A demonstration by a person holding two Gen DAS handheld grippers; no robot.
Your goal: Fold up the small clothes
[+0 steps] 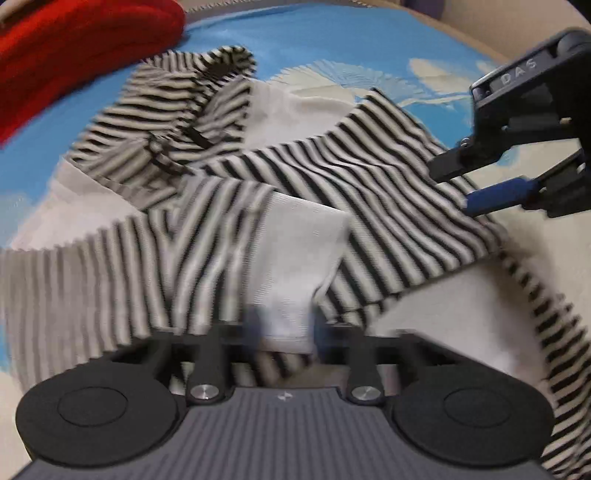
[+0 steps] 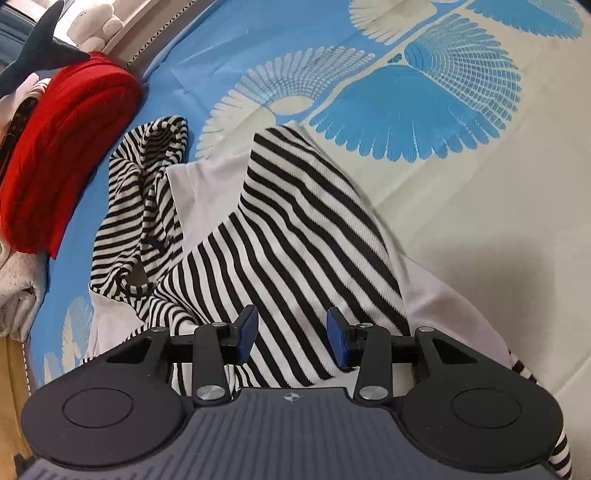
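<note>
1. Two grippers are down over one striped top (image 2: pixel 295 236), black-and-white with white panels, lying rumpled on a bed sheet (image 2: pixel 461 229) printed in blue and cream fans.

2. From where I stand, the left gripper (image 1: pixel 284 325) looks to have pinched a white fold at the garment's near edge; that view is blurred, but its jaws have drawn nearly together with cloth between them, so I take it as a grip on the top.

3. The right gripper (image 2: pixel 291 336) hovers over the striped panel with its jaws at a middling gap. Its blue pads (image 2: pixel 247 332) stand clear of the fabric on either side, nothing clamped.

4. To do this step well, I'd say the right should take hold of an edge level with the left's, not the middle of the panel, so both lift one straight line of cloth and the fold falls square.

5. Catching a single layer matters: the cloth is doubled over itself here, and a grab through two layers would drag the bunch along.

6. The crumpled hood or sleeve (image 2: pixel 144 192) at the far side, with its dark cord, still needs flattening.

7. A red folded garment (image 2: pixel 62 147) lies just beside the top, close enough to crowd a fold swung that way.

8. Plush toys (image 2: pixel 92 26) sit beyond it, well apart.
</note>
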